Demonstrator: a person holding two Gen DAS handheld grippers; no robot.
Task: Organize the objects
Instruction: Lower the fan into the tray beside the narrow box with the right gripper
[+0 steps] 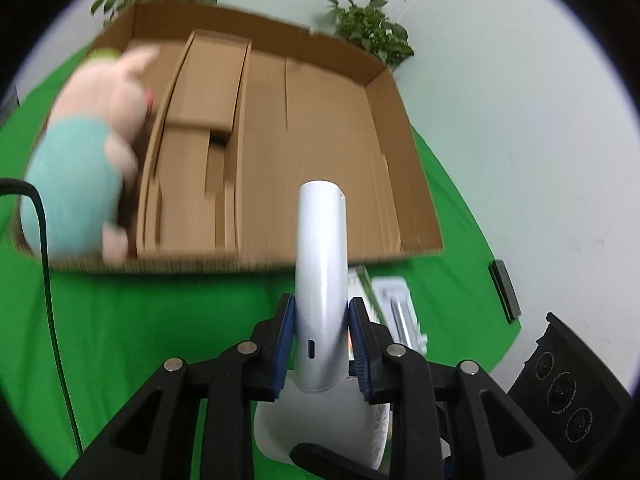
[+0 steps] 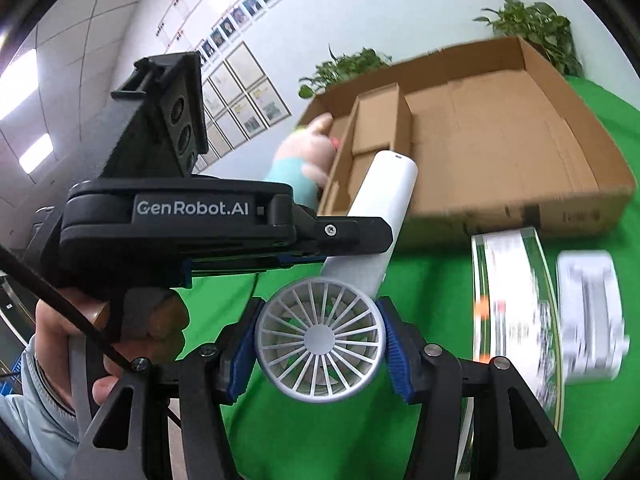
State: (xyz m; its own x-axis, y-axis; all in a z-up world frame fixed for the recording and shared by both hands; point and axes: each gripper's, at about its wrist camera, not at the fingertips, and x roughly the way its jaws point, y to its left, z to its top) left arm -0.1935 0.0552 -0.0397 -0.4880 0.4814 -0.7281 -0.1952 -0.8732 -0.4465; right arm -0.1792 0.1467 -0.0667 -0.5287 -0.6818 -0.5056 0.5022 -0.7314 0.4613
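A white handheld fan is held by both grippers above the green cloth. My left gripper is shut on its handle; the handle points toward the cardboard box. My right gripper is shut on the round fan head; the handle rises behind it, with the left gripper clamped on it. A pink plush pig in teal lies in the box's left compartment; it also shows in the right wrist view.
A green-and-white printed package and a white boxed item lie on the green cloth in front of the box. Potted plants stand behind the box by the white wall. A black cable hangs at left.
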